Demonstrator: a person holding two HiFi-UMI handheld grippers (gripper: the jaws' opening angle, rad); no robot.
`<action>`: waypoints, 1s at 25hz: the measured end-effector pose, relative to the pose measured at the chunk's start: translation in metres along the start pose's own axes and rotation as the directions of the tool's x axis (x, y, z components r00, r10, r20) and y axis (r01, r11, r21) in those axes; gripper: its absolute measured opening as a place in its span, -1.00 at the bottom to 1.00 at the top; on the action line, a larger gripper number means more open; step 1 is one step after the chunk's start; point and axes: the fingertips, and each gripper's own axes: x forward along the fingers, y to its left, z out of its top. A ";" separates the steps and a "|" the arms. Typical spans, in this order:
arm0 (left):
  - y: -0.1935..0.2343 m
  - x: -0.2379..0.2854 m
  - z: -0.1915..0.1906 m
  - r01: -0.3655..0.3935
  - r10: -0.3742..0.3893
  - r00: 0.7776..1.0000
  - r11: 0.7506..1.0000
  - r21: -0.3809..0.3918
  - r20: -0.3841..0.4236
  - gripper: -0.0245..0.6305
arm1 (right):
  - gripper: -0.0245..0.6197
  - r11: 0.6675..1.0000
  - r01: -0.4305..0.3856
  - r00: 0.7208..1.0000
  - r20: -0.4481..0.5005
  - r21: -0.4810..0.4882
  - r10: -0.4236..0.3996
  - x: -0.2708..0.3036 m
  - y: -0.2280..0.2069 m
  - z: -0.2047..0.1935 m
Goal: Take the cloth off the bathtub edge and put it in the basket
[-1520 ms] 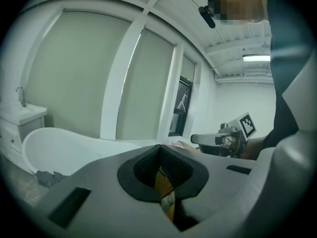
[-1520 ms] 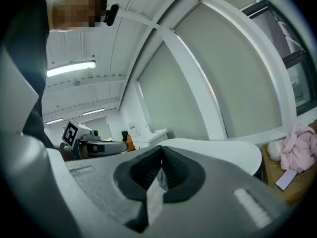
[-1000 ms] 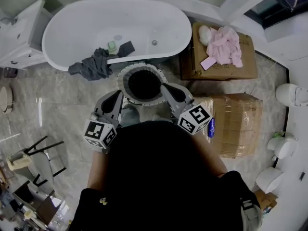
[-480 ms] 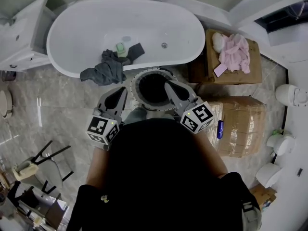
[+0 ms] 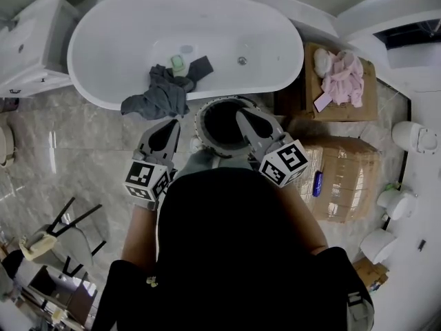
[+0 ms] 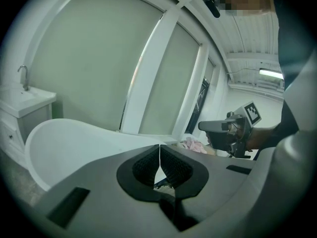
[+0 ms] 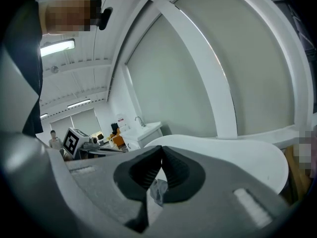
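Note:
A dark grey cloth (image 5: 160,95) hangs over the near edge of the white bathtub (image 5: 124,26), partly inside and partly down its outer wall. A round basket (image 5: 207,109) with a dark inside stands on the floor just right of the cloth, against the tub. My left gripper (image 5: 173,123) is shut and empty, its tip just below the cloth. My right gripper (image 5: 241,114) is shut and empty above the basket's right half. In the right gripper view a bit of the grey cloth (image 7: 157,190) shows below the closed jaws (image 7: 162,152). The left gripper view shows its jaws (image 6: 159,150) closed before the bathtub (image 6: 74,143).
A cardboard box (image 5: 365,109) with a pink cloth (image 5: 342,78) stands right of the tub, another box (image 5: 344,178) with a blue bottle (image 5: 317,183) below it. A white vanity (image 5: 27,43) is at the left, a green item (image 5: 178,64) in the tub, a chair (image 5: 58,233) behind left.
Both grippers have moved forward toward the tub and basket, staying shut. The right gripper's tip now reaches over the basket. The cloth has not moved.

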 end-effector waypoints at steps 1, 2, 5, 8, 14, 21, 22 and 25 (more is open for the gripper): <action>0.005 0.001 -0.001 -0.009 0.010 1.000 1.000 -0.006 0.002 -0.88 | -0.93 1.000 -0.005 1.000 -0.004 -0.002 0.005 0.004 0.000 0.001; 0.009 0.002 -0.001 -0.019 0.019 1.000 1.000 -0.012 0.005 -0.88 | -0.93 1.000 -0.010 1.000 -0.008 -0.002 0.010 0.008 -0.001 0.001; 0.022 0.008 -0.005 -0.053 0.053 0.999 0.998 -0.020 0.003 -0.88 | -0.93 1.000 -0.029 0.999 -0.023 0.001 0.029 0.019 -0.003 0.002; 0.035 0.017 -0.016 -0.083 0.082 0.996 0.996 -0.024 -0.023 -0.88 | -0.93 0.999 -0.040 0.998 -0.044 0.002 0.040 0.028 -0.006 0.001; 0.068 0.038 -0.048 -0.142 0.136 0.985 0.988 -0.056 -0.106 -0.88 | -0.93 0.999 -0.035 0.995 -0.092 0.018 0.036 0.037 -0.018 -0.009; 0.127 0.067 -0.110 -0.244 0.220 0.940 0.968 -0.065 -0.262 -0.52 | -0.93 0.999 0.005 0.989 -0.149 0.048 0.002 0.035 -0.035 -0.031; 0.136 0.071 -0.121 -0.262 0.235 0.930 0.963 -0.062 -0.282 -0.44 | -0.93 0.999 0.012 0.988 -0.156 0.053 -0.004 0.034 -0.038 -0.034; 0.163 0.084 -0.155 -0.307 0.274 0.897 0.951 -0.044 -0.346 -0.26 | -0.93 0.997 0.036 0.983 -0.180 0.065 -0.024 0.032 -0.045 -0.046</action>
